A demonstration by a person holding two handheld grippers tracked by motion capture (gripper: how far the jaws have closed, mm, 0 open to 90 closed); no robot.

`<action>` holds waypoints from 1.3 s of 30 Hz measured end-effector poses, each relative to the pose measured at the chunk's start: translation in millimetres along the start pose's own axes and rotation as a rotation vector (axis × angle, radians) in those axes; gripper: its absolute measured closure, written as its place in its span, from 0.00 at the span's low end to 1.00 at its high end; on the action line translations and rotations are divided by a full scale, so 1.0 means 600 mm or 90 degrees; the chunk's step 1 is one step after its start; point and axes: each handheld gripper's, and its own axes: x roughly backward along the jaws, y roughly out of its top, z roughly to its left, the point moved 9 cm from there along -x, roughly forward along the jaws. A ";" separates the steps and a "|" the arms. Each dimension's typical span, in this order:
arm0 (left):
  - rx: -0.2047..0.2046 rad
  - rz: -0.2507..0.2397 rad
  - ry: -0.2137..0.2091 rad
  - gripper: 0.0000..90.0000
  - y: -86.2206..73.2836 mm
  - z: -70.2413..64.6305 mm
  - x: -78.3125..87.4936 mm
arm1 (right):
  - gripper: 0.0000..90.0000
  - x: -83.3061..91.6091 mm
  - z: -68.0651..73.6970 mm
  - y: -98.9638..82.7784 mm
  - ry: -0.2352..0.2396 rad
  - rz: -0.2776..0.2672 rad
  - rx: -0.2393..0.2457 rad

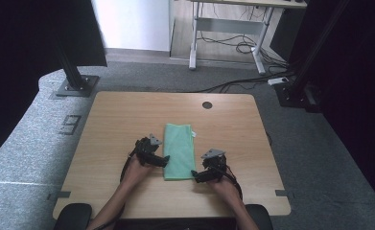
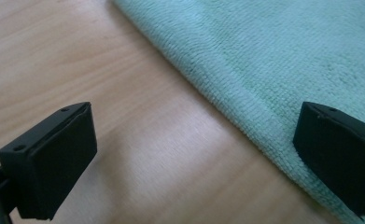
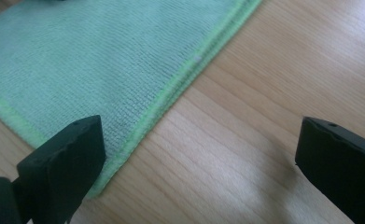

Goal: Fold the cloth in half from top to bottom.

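Cloth: on worktop, centre-near; left gripper at its left edge, right gripper at its near-right corner.

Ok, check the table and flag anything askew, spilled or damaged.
Nothing stands out. The folded green microfibre cloth lies flat and neatly squared on the light wooden table, with no spills or tears visible. The left gripper and right gripper flank its edges, both open.
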 end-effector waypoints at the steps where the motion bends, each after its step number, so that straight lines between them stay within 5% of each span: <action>1: -0.002 0.002 -0.003 0.00 -0.003 -0.004 0.003 | 0.02 0.002 -0.002 -0.002 -0.001 0.002 -0.002; 11: -0.015 -0.005 -0.042 0.00 -0.021 -0.043 0.023 | 0.04 0.023 -0.015 -0.029 0.017 0.012 -0.025; 24: 0.029 -0.030 -0.012 0.00 0.041 0.049 0.032 | 0.04 0.025 -0.017 -0.032 0.021 0.009 -0.023; 32: 0.022 -0.014 -0.021 0.00 0.038 0.045 0.014 | 0.06 0.027 -0.012 -0.033 0.017 0.012 -0.025; 39: 0.007 -0.006 -0.029 0.00 0.026 0.028 0.012 | 0.07 0.030 0.017 -0.032 0.032 0.019 0.010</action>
